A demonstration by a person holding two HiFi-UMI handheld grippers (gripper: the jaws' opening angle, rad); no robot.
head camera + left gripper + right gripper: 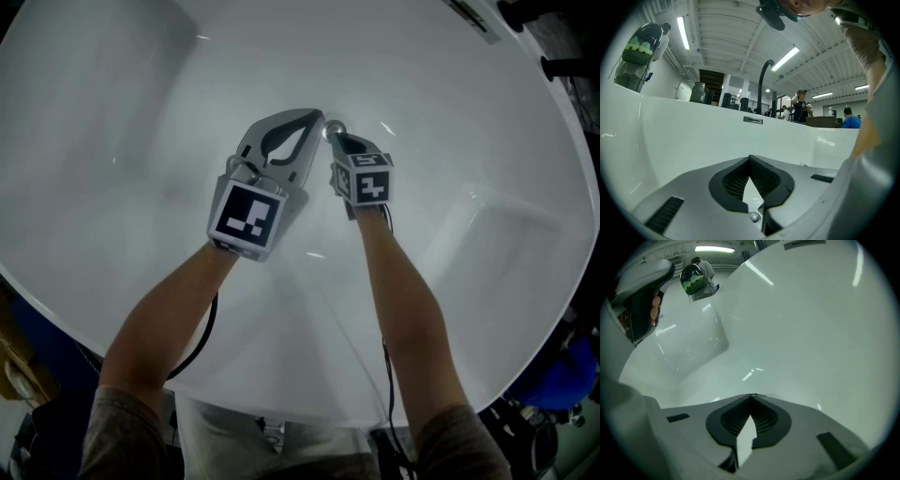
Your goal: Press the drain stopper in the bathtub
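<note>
Two closed, empty tools: our left hand-held gripper (316, 117) and right hand-held gripper (336, 141) hold tips just beside the chrome drain stopper (334, 128) on the bathtub (141, 141) floor; a black faucet (762, 84) rises beyond the rim.

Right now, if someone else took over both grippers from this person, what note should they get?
Left gripper: jaws shut, nothing between them, tip low in the tub just left of the drain stopper.
Right gripper: jaws shut, empty, tip at the stopper's near edge; I cannot tell whether it touches.
Stopper: a small shiny metal knob on the floor of the white bathtub, between the two tips.
Done: both tips are at the stopper.
Left: press it down. These views do not show whether it is already pressed.
</note>
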